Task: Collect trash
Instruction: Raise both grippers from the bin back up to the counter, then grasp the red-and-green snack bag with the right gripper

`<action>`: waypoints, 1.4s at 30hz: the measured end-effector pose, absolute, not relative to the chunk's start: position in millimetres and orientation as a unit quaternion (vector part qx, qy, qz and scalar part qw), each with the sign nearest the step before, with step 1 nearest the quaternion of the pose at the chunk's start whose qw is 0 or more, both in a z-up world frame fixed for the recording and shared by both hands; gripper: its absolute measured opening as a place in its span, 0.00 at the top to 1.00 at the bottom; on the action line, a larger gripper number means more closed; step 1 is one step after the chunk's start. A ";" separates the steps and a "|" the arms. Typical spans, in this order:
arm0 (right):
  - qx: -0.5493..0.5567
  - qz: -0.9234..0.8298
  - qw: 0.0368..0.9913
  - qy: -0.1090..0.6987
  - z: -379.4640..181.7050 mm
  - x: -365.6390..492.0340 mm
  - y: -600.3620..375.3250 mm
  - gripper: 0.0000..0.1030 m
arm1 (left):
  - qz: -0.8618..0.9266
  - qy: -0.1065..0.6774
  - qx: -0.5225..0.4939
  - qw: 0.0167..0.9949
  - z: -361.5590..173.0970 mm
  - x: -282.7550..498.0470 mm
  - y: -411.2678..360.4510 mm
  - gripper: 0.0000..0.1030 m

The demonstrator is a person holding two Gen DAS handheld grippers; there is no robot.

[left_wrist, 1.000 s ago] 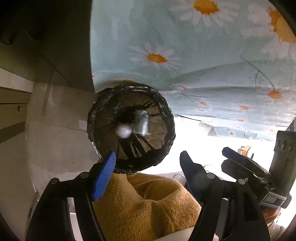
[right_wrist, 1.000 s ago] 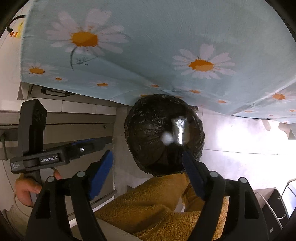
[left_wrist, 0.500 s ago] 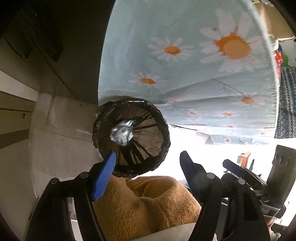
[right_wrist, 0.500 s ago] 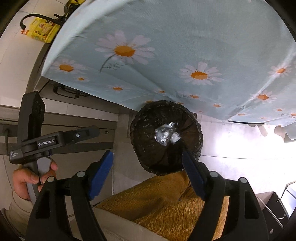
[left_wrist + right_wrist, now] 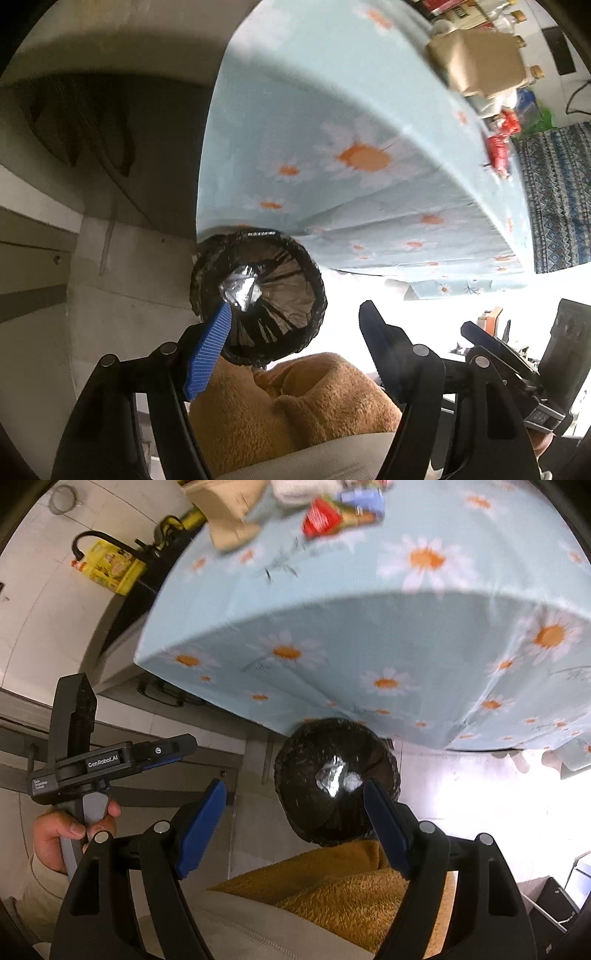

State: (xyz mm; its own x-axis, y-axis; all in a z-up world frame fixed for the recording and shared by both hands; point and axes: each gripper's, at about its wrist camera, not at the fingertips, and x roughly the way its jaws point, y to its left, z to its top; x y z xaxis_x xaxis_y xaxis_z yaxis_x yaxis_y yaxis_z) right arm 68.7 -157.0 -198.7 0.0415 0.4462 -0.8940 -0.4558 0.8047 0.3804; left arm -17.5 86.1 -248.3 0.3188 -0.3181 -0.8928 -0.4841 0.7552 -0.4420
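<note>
Holding nothing: two tongs (image 5: 295, 325) (image 5: 291, 805); one bin (image 5: 295, 325); two scraps (image 5: 338, 775)

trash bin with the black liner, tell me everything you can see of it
The trash bin is a small round container lined with a crinkly, glossy black plastic bag folded over its rim. It stands upright on the pale floor, right at the hanging edge of the daisy tablecloth, open at the top. Inside lie a crumpled piece of silver foil and a small white wad. Neither gripper touches it; both hang above it with nothing between their jaws.
</note>
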 end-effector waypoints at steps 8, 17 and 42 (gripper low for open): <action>-0.002 0.303 0.773 0.557 -157.0 62.2 -173.4 0.26 | 0.039 0.558 -0.318 0.766 -207.9 -15.5 77.9 0.33; 0.010 0.298 0.802 0.518 -125.3 60.9 -188.6 0.26 | 0.038 0.519 -0.309 0.796 -168.4 -15.5 76.6 0.33; 0.000 0.338 0.802 0.492 -106.4 144.8 -183.3 0.24 | 0.069 0.488 -0.267 0.828 -116.2 48.6 58.5 0.32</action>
